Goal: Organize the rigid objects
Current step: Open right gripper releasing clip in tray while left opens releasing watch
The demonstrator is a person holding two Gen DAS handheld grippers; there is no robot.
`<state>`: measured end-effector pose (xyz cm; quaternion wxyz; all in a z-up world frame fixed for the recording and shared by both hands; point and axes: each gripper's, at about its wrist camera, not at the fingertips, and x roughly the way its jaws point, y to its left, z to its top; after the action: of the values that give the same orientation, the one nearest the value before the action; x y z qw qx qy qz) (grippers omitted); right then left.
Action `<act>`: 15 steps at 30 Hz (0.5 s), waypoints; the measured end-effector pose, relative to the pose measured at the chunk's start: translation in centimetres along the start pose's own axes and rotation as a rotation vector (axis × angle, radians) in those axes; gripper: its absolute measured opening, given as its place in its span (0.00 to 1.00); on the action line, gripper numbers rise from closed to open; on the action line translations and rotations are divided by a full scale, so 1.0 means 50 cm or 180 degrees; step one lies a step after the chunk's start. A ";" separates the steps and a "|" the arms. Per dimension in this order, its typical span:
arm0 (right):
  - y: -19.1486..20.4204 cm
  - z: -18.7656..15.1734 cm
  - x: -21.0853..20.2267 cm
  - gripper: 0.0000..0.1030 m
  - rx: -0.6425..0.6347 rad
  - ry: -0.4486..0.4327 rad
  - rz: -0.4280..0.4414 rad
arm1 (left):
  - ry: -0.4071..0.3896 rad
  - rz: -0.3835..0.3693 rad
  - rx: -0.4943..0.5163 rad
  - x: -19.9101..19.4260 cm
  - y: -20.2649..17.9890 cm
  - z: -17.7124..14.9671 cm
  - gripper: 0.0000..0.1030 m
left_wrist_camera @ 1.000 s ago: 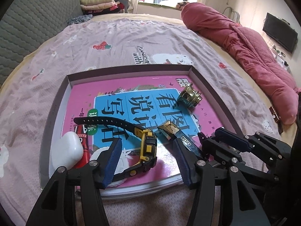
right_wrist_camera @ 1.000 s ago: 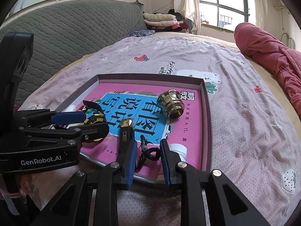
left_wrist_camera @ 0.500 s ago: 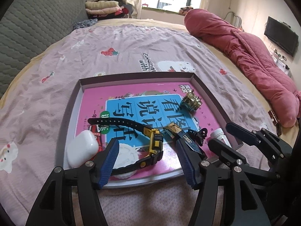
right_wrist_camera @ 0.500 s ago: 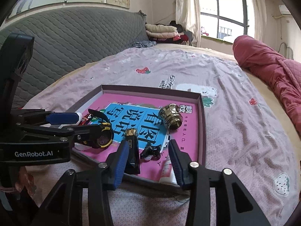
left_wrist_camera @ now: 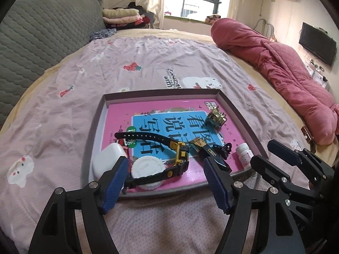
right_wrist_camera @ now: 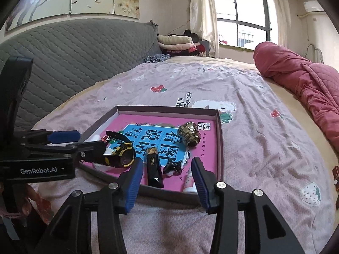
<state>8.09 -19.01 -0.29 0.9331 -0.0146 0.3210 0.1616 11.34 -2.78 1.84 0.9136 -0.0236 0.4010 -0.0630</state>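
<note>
**Mia:** On the bed sits a flat tray [left_wrist_camera: 237, 114] with a pink book inside. What lies on the book?

**Ben:** Lots of small hard things. A black and yellow watch [left_wrist_camera: 180, 158] is at the near edge, a bit to the left. Just right of it is a black lighter [right_wrist_camera: 153, 169]. A gold knob [right_wrist_camera: 189, 134] sits farther back on the right.

**Mia:** And the white ones?

**Ben:** A white case [left_wrist_camera: 109, 158] is in the near left corner, a round white lid [left_wrist_camera: 147, 169] is under the watch strap, and a little white bottle [left_wrist_camera: 244, 155] is in the near right corner.

**Mia:** Are the claws holding anything?

**Ben:** No. The left claw [left_wrist_camera: 167, 182] is wide open, just in front of the watch. The right claw [right_wrist_camera: 166, 180] is open too, in front of the lighter. Both are empty.

**Mia:** How would you pick up the watch?

**Ben:** I think it is light. Its middle is hard, but the strap looks bendy and could flop. I would pinch the thick middle part from both sides.

**Mia:** And the lighter?

**Ben:** It looks smooth and shiny, so it may slip. I would squeeze its long flat sides.
</note>
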 end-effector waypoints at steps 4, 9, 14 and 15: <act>0.004 -0.004 -0.013 0.46 0.0065 0.0026 -0.0044 | -0.0004 0.0007 -0.0010 -0.022 0.004 -0.013 0.74; 0.024 -0.014 -0.033 0.46 0.0011 0.0085 -0.0119 | 0.0024 0.0080 0.0050 -0.048 0.008 -0.045 0.74; 0.045 -0.032 -0.059 0.46 0.0003 0.0132 -0.0111 | 0.0050 0.0094 -0.0019 -0.066 0.021 -0.066 0.74; 0.048 -0.036 -0.064 0.46 0.0006 0.0140 -0.0111 | 0.0057 0.0102 -0.0033 -0.069 0.023 -0.070 0.74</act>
<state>3.88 -17.92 0.39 0.9285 -0.0229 0.3413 0.1446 6.53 -1.16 1.88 0.9107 -0.0213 0.4098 -0.0464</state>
